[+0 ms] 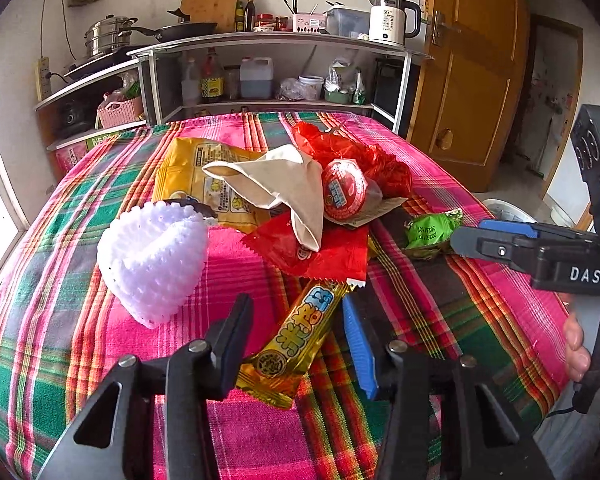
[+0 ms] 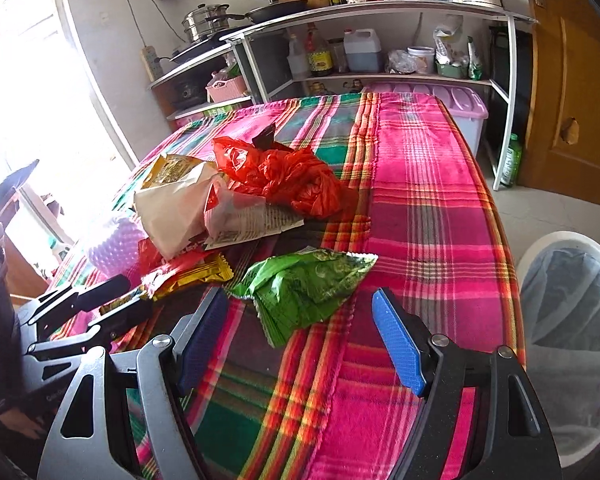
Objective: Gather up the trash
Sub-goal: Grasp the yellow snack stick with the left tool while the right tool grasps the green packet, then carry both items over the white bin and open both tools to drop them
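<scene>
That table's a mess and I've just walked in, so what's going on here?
A person is clearing wrappers off the plaid tablecloth with tongs in each hand. The left tongs straddle a yellow snack wrapper, not yet pinching it. The right tongs stand open just short of the green wrapper. A lined bin waits beside the table.

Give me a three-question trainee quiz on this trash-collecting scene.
1. True or false: the left gripper has the gold snack wrapper between its fingers.
2. Which wrapper lies just ahead of the right gripper? A) green wrapper B) red plastic bag C) white foam fruit net
3. Fill in: beside the table, on the right in the right wrist view, stands a white ____ lined with a bag.

Key: 1 true; 2 A; 3 trash bin.
</scene>
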A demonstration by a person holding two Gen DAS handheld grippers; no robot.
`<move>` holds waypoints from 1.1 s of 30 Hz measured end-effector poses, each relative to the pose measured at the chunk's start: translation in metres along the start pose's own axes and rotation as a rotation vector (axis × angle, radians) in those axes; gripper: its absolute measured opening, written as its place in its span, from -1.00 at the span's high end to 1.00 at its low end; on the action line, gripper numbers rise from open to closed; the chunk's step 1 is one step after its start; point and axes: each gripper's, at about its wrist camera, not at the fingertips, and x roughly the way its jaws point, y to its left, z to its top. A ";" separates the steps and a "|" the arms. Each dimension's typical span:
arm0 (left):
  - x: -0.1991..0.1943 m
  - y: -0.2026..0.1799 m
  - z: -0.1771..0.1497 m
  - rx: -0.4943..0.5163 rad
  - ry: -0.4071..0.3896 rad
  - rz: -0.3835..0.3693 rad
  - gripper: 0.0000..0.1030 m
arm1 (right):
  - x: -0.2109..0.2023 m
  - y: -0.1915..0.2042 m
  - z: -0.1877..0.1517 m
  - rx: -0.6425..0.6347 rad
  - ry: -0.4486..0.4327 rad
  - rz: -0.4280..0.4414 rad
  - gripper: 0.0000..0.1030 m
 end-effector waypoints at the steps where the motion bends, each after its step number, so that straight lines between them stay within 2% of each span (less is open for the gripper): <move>1: 0.001 0.000 0.000 -0.002 0.003 -0.003 0.16 | 0.003 0.000 0.002 0.005 0.005 -0.001 -0.45; 6: 0.001 -0.001 -0.001 -0.009 0.006 -0.020 0.34 | 0.015 -0.004 0.008 0.054 0.035 -0.006 -0.45; 8: 0.001 -0.002 -0.001 -0.010 0.005 -0.020 0.36 | 0.018 -0.006 0.009 0.067 0.044 -0.008 -0.39; 10: 0.000 -0.002 -0.002 -0.013 0.003 -0.023 0.39 | 0.019 -0.008 0.009 0.080 0.049 -0.002 -0.12; 11: 0.000 -0.002 -0.002 -0.017 0.003 -0.026 0.43 | 0.020 -0.010 0.010 0.085 0.047 -0.008 -0.06; 13: -0.001 -0.002 -0.002 -0.025 0.002 -0.032 0.47 | 0.018 -0.013 0.011 0.095 0.043 -0.009 0.24; 23: -0.012 -0.011 -0.010 -0.043 -0.003 -0.052 0.75 | 0.004 -0.019 0.002 0.123 0.020 0.032 0.31; 33: -0.029 -0.031 -0.015 -0.040 -0.014 -0.096 0.84 | -0.026 -0.032 -0.018 0.152 -0.003 0.052 0.31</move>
